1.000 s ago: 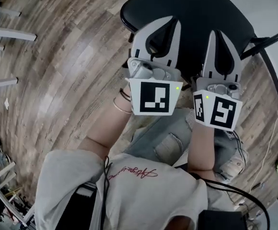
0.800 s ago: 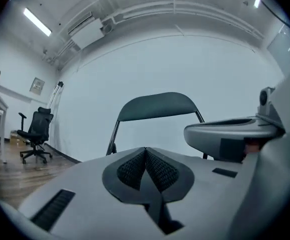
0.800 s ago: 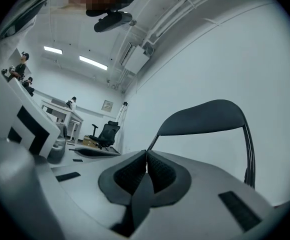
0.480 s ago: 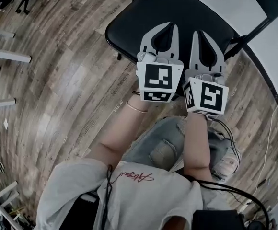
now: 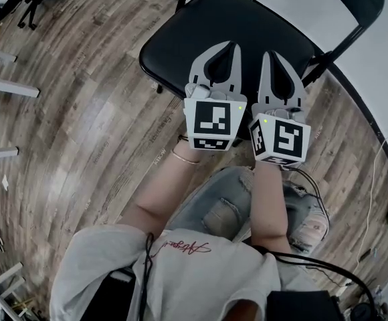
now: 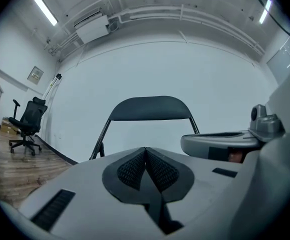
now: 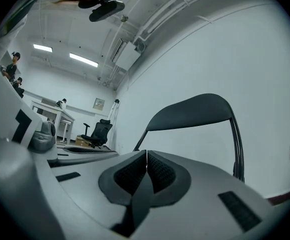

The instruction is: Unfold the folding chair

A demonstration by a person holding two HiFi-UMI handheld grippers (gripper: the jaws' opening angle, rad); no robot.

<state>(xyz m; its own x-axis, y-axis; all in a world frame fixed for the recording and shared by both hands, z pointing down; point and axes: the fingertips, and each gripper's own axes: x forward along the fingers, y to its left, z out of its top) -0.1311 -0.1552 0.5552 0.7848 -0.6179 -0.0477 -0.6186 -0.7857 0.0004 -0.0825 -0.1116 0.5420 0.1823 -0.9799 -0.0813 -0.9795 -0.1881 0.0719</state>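
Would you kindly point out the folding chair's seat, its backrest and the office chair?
folding chair seat [image 5: 180,42], head view, bare black padding near its left edge.
folding chair backrest [image 6: 150,108], left gripper view, middle of the dark panel.
office chair [image 6: 35,111], left gripper view, its back cushion.

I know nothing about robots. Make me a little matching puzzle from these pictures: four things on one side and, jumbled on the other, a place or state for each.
Things:
1. folding chair's seat
2. floor
3. office chair
4. left claw

Places or states:
A. shut, holding nothing
B. brown wood planks
C. folded down flat, ready to sit on
D. far off in the background, on wheels

Pairs: 1-C, 2-B, 3-D, 4-A
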